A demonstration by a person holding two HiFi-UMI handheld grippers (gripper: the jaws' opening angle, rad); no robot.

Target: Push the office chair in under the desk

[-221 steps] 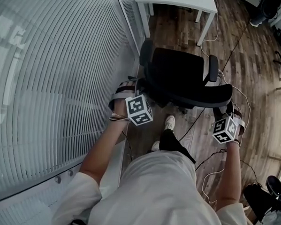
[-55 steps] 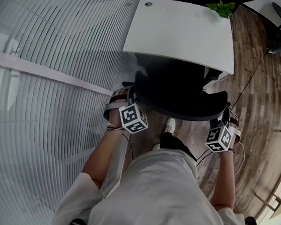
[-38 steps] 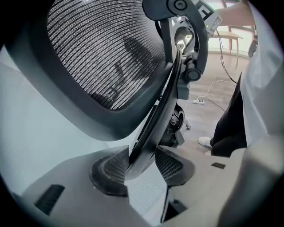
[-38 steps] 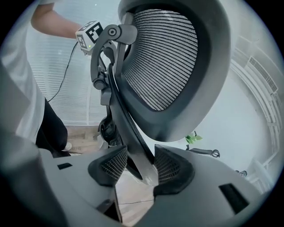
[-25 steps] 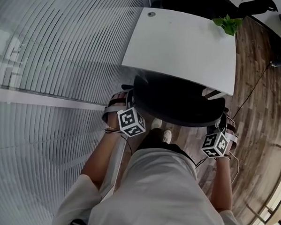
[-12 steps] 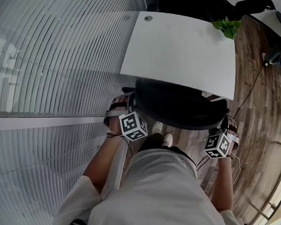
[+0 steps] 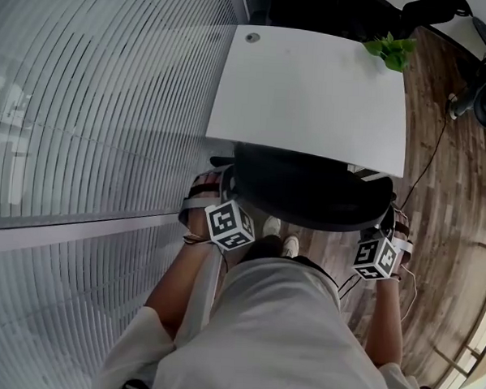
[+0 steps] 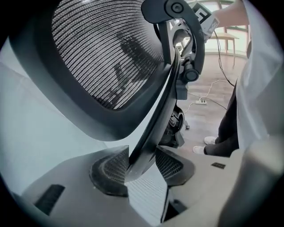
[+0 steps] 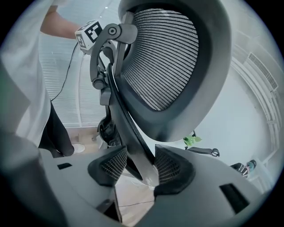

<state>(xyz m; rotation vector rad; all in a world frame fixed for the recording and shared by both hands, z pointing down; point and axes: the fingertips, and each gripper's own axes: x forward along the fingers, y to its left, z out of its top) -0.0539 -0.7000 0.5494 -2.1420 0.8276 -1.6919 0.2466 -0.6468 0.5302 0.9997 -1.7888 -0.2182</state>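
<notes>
Beside the white slatted blinds (image 7: 93, 100), a white rectangular desk (image 7: 313, 88) stands on brown wood-plank flooring (image 7: 445, 208). Its near edge overhangs the black mesh-backed office chair (image 7: 308, 197), whose seat is tucked underneath with the backrest showing at that edge. Behind it stands a person in a pale shirt (image 7: 276, 338). The left gripper (image 8: 141, 165) pinches the backrest's dark frame between its pads, and the right gripper (image 9: 141, 167) clamps the frame's other side likewise.

The black office chair (image 7: 308, 197) has a woven mesh back (image 8: 102, 53) framed in smooth plastic; the white rectangular bench (image 7: 313, 88) looks matt.
</notes>
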